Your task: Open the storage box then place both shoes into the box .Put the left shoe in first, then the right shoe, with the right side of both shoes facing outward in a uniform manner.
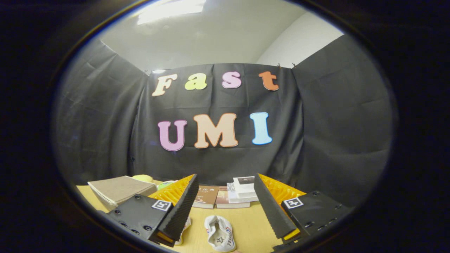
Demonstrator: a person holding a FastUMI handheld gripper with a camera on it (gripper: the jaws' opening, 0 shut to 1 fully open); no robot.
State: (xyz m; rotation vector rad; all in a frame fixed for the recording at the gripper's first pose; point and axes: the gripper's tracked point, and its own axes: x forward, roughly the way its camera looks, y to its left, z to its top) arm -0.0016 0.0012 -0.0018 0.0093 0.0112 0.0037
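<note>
My gripper (225,182) is open, its two fingers spread wide above the wooden table (246,219) with nothing between them. Below and between the fingers a white shoe (220,233) with red and blue trim lies on the table, its opening facing up. A second white shoe (184,228) peeks out from behind the left finger (179,211), mostly hidden by it.
Books (205,196) lie flat at the table's back edge, with a stack of white books (244,189) to their right. A thick grey book (117,191) sits at the back left, a yellow-green object (144,178) behind it. Black cloth walls surround the table.
</note>
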